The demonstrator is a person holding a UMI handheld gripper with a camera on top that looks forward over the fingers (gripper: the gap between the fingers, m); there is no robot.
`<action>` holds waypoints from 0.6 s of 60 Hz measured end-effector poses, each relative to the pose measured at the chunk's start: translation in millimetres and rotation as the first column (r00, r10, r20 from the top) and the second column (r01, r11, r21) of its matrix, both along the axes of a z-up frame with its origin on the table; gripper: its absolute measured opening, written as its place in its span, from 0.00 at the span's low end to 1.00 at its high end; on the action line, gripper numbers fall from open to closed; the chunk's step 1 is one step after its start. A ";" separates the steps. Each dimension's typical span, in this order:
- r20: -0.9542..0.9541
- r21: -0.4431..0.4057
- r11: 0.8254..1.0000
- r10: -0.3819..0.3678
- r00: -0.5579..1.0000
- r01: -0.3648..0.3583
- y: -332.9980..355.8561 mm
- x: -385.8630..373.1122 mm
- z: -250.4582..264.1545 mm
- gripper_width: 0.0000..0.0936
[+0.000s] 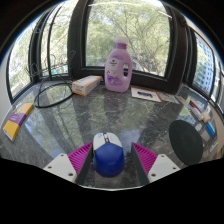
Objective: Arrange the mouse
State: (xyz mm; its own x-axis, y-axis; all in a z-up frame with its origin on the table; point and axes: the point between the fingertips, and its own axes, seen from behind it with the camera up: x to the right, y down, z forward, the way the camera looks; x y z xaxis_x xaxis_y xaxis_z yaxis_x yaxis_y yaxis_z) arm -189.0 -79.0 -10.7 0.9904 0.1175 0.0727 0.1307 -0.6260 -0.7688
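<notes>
Worktop [110, 118], marbled grey, seen along the hand-held gripper [112, 157]. At 9 o'clock lies a yellow pad [14, 124]; at 10 o'clock a cable loop [52, 95] and a small box [86, 85]. At 12 o'clock stands a pink bottle [119, 67] before the window. At 6 o'clock the mouse [108, 152], blue and white, rests between the open fingers [78, 157], a gap showing on each side. At 4 o'clock lies a dark disc [185, 140].

Bare tabletop [120, 118] ahead; bottle [119, 66] and box [86, 85] stand beyond.
</notes>
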 end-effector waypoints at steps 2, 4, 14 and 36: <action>-0.027 -0.005 1.000 0.004 1.000 -0.004 -0.7 -4.6 -1.5 0.73; -0.046 -0.008 1.000 0.010 0.999 -0.011 -1.7 -9.6 -3.2 0.64; -0.039 0.004 0.999 0.051 0.998 -0.051 0.0 -15.9 -2.9 0.51; -0.150 0.203 0.970 0.163 0.975 -0.131 22.1 -30.7 121.1 0.38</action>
